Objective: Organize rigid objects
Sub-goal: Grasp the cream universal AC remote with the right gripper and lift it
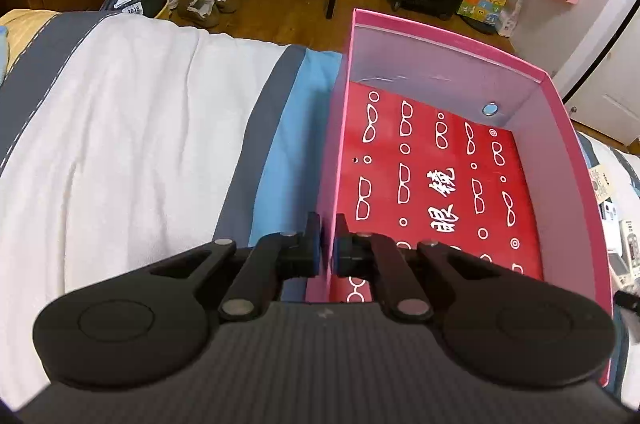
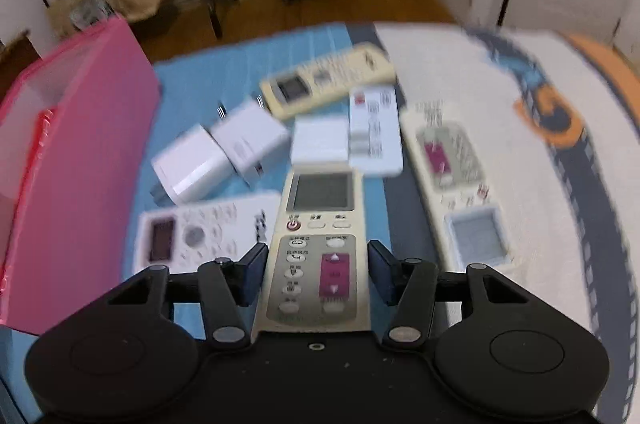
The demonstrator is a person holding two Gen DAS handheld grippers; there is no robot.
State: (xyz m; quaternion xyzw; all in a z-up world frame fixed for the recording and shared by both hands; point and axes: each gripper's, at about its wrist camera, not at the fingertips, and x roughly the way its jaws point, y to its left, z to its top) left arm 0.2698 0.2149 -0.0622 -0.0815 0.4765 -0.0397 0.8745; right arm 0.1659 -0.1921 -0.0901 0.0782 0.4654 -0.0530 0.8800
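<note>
The left gripper (image 1: 329,244) is clamped tight on the left wall of the pink box (image 1: 560,128), one pad outside, one inside, holding it on the bedspread (image 1: 120,128). Inside the box lies a red sheet (image 1: 440,184) printed with white spectacles, and a small round blue-grey thing (image 1: 490,109) sits in the far right corner. Over on the other side, the right gripper (image 2: 318,272) has its jaws apart either side of a beige remote (image 2: 320,224), which lies lengthwise between them; the view is blurred, and I cannot tell whether the pads touch its edges. Around it on the blue cloth (image 2: 192,84): a white remote (image 2: 208,228) just to its left, two white chargers (image 2: 224,152) beyond, a white block (image 2: 320,140), a white slim remote (image 2: 374,128), a cream remote (image 2: 328,80) farthest back, and another pale remote (image 2: 456,180) to the right. The pink box stands at the left of that pile.
</note>
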